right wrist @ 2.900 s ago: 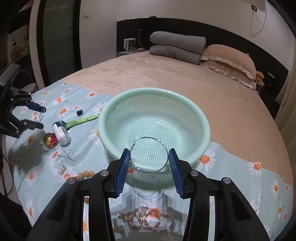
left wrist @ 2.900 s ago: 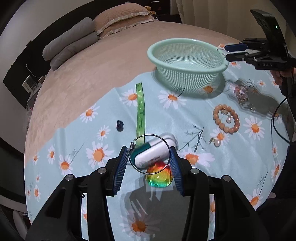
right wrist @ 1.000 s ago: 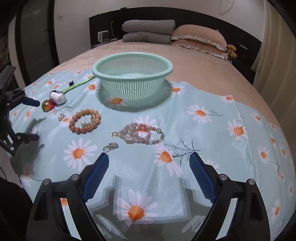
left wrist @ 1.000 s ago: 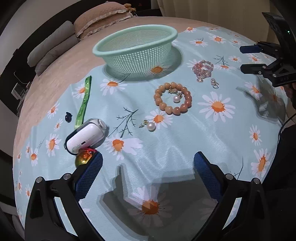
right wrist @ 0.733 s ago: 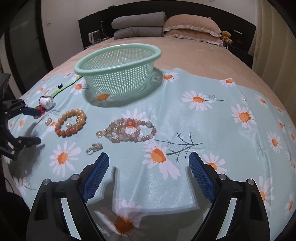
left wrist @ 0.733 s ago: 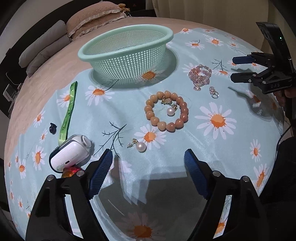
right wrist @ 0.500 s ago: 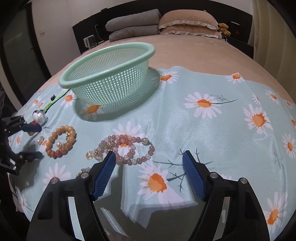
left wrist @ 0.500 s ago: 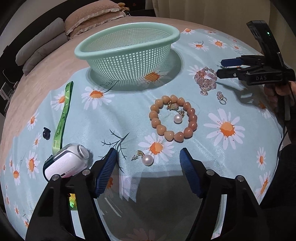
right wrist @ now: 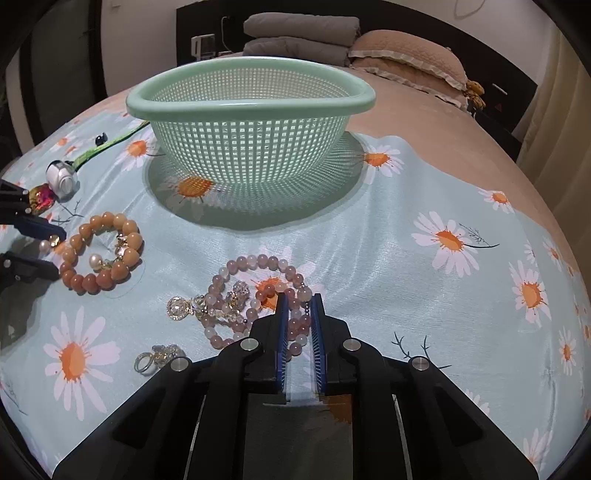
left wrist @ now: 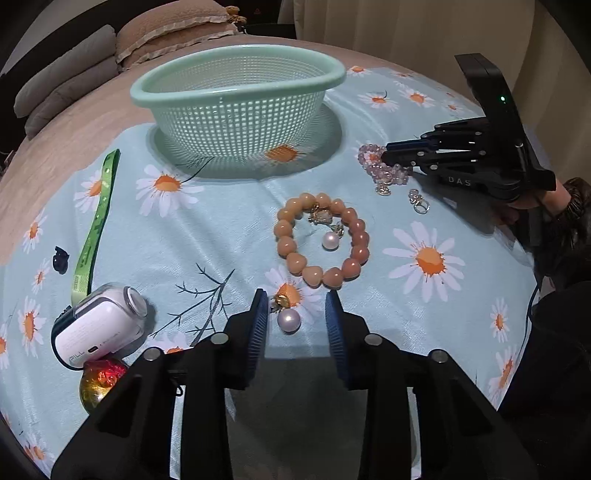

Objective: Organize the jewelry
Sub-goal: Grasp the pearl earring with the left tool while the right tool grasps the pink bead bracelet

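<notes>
My left gripper (left wrist: 295, 314) is open low over the daisy cloth, its jaws on either side of a pearl earring (left wrist: 289, 319). An orange bead bracelet (left wrist: 321, 239) with a second pearl earring (left wrist: 330, 240) inside lies just beyond. My right gripper (right wrist: 298, 317) has narrowed around the near strand of the pink bead bracelet (right wrist: 258, 295); a small gap still shows beside the beads. A crystal charm (right wrist: 181, 307) and a ring (right wrist: 155, 359) lie to its left. The mint basket (left wrist: 236, 107) stands behind and also shows in the right wrist view (right wrist: 251, 122).
A white pill-shaped case (left wrist: 98, 330) and a shiny red-gold ball (left wrist: 99, 380) lie at the left, with a green strap (left wrist: 96, 225) and a small dark clip (left wrist: 60, 258). Pillows (right wrist: 406, 55) and folded grey blankets (right wrist: 303, 33) lie at the bed head.
Both grippers dropped their hoop earrings earlier, then came down to the cloth. The left jaws narrowed around the pearl earring. The right jaws closed in on the pink bracelet.
</notes>
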